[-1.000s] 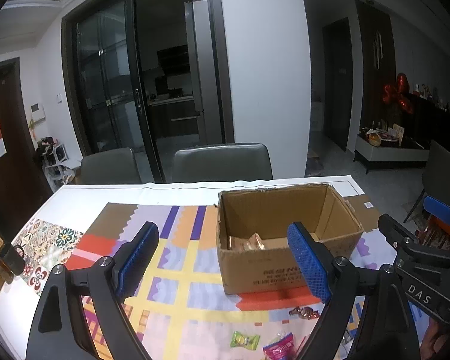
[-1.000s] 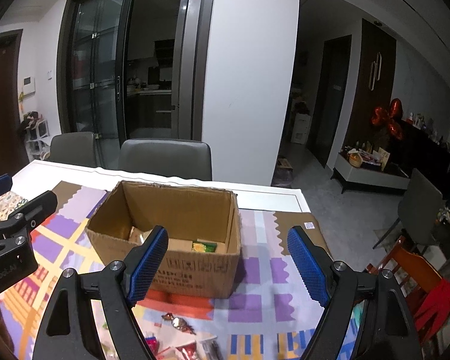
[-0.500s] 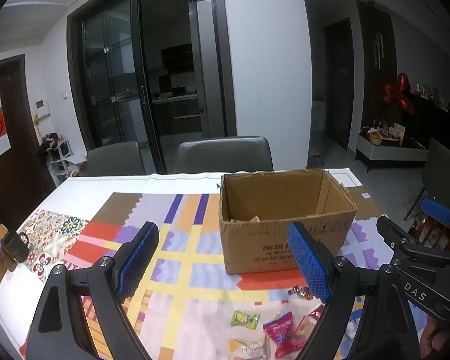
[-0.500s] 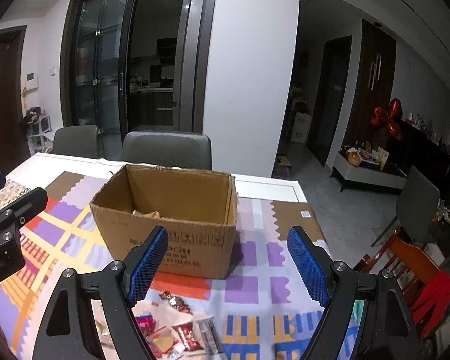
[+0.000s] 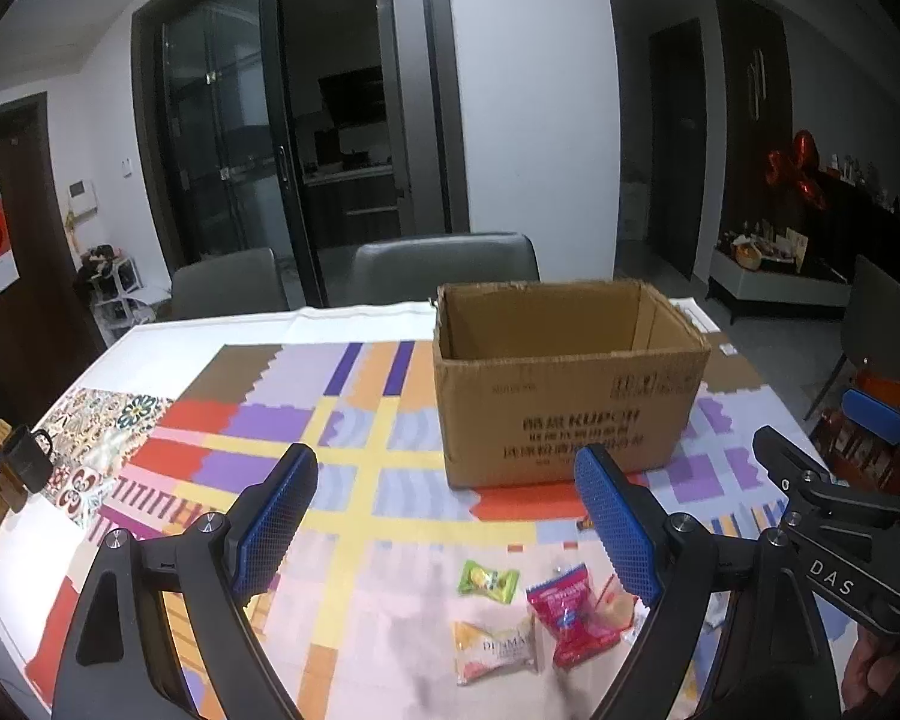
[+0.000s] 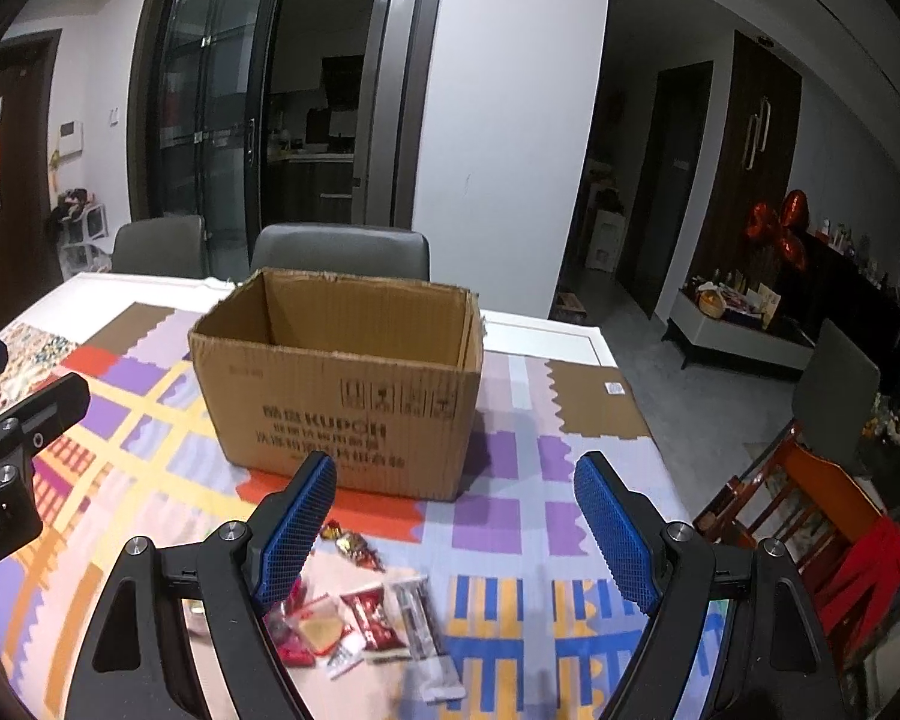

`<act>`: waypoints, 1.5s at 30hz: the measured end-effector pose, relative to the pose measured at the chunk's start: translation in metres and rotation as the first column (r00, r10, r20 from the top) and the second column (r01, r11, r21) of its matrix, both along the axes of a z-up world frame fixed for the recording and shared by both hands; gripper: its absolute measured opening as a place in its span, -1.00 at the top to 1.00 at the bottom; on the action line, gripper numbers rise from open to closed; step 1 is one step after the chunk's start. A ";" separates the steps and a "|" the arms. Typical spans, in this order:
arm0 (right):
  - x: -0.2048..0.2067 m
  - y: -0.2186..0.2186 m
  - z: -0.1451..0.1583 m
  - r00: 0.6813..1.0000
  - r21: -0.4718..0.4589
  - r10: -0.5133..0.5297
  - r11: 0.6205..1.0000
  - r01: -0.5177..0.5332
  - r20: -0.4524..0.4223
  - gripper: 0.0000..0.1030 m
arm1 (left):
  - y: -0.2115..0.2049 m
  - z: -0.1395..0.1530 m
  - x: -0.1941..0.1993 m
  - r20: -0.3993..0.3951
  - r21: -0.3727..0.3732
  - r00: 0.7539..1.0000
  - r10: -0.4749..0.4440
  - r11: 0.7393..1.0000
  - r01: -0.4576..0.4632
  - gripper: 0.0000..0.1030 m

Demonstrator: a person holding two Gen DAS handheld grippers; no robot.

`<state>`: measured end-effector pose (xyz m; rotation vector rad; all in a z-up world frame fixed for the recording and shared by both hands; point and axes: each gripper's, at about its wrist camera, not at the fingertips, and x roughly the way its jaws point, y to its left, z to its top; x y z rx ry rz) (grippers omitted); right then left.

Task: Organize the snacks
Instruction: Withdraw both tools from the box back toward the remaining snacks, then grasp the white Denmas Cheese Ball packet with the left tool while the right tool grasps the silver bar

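An open cardboard box (image 5: pixel 570 384) (image 6: pixel 342 402) stands on the patterned tablecloth. In front of it lie loose snack packets: a green candy (image 5: pixel 489 581), a red packet (image 5: pixel 570 612) and a pale packet (image 5: pixel 495 651); in the right wrist view a red wrapper (image 6: pixel 372 609), a clear stick pack (image 6: pixel 423 624) and a small brown candy (image 6: pixel 351 543). My left gripper (image 5: pixel 447 525) hovers open above the packets, nothing between its blue pads. My right gripper (image 6: pixel 453 525) is open too, empty, beside the left one.
Two grey chairs (image 5: pixel 444 267) stand behind the table. A black mug (image 5: pixel 27 459) sits at the table's left edge. A red-brown wooden chair (image 6: pixel 810 516) stands off the right edge. The tablecloth (image 5: pixel 342 420) left of the box is bare.
Both grippers have pulled back from the box and sunk lower. The box's inside has dropped out of sight and more snack packets have come into view at the bottom.
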<state>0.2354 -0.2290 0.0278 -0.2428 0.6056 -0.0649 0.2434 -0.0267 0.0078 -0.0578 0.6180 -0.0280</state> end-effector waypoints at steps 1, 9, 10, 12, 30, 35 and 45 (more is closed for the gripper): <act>-0.002 -0.001 -0.002 1.000 0.002 0.001 1.000 -0.001 -0.006 -0.60 | -0.001 -0.002 -0.001 -0.004 0.001 1.000 -0.002 1.000 0.002 -0.71; -0.006 -0.001 -0.018 0.999 0.014 0.019 1.000 -0.019 -0.044 -0.60 | -0.002 -0.021 -0.009 -0.025 0.003 1.000 -0.004 1.000 0.004 -0.71; -0.007 -0.001 -0.021 0.999 0.015 0.023 1.000 -0.022 -0.050 -0.59 | -0.003 -0.024 -0.009 -0.030 0.003 1.000 -0.005 1.000 0.005 -0.71; -0.008 0.000 -0.025 0.998 0.015 0.030 0.999 -0.029 -0.057 -0.59 | -0.003 -0.030 -0.011 -0.039 0.003 0.999 -0.005 1.000 0.006 -0.71; -0.003 -0.014 -0.069 0.992 -0.005 0.010 1.000 -0.011 -0.129 -0.47 | -0.014 -0.086 -0.012 -0.099 0.012 0.995 -0.004 1.000 0.006 -0.71; -0.002 -0.019 -0.082 0.989 -0.013 0.002 1.000 -0.004 -0.149 -0.47 | -0.020 -0.101 -0.010 -0.133 0.015 0.991 -0.018 1.000 0.020 -0.71; 0.006 -0.029 -0.112 0.977 -0.019 -0.016 1.000 0.012 -0.212 -0.47 | -0.027 -0.130 -0.001 -0.200 0.009 0.979 -0.032 0.999 0.035 -0.74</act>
